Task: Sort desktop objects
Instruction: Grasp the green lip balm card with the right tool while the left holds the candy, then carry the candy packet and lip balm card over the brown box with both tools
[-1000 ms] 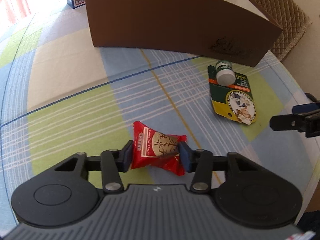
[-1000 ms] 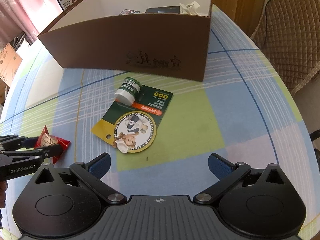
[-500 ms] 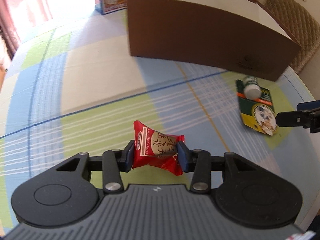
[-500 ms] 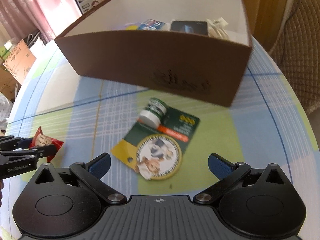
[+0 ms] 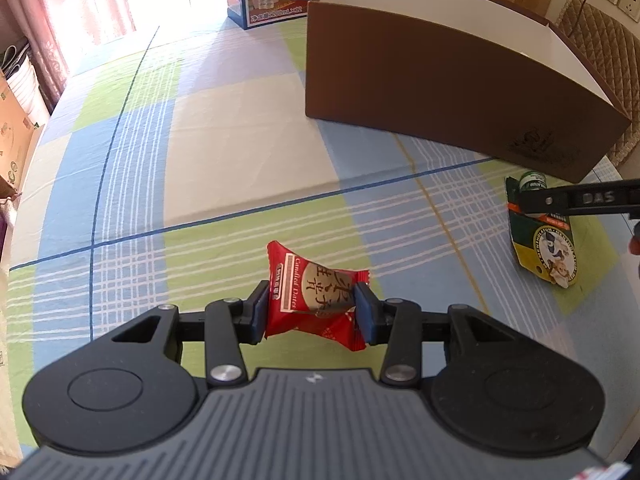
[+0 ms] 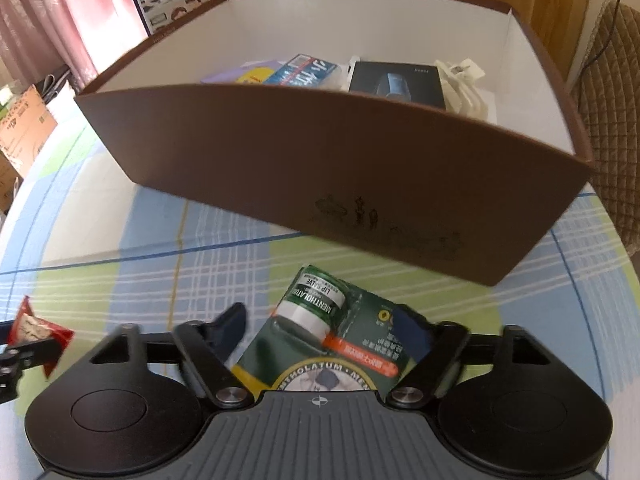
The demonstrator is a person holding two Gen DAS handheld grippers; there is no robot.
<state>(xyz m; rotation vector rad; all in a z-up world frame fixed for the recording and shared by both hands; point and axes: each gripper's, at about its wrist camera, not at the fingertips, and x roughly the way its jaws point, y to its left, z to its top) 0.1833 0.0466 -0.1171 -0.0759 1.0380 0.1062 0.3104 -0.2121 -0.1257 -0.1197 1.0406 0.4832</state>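
left gripper raised above checked tablecloth, pinching red candied-date sachet between blue pads. right gripper low by brown cardboard box, jaws astride green lip-salve blister card; contact blurred, cannot tell if pressed. wide bare cloth left of box.

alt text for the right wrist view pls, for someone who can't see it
The right gripper straddles a green lip salve card on a plaid tablecloth, jaws open on either side of it. Behind stands an open brown box already holding several items. At far left, the left gripper holds a red candy packet.
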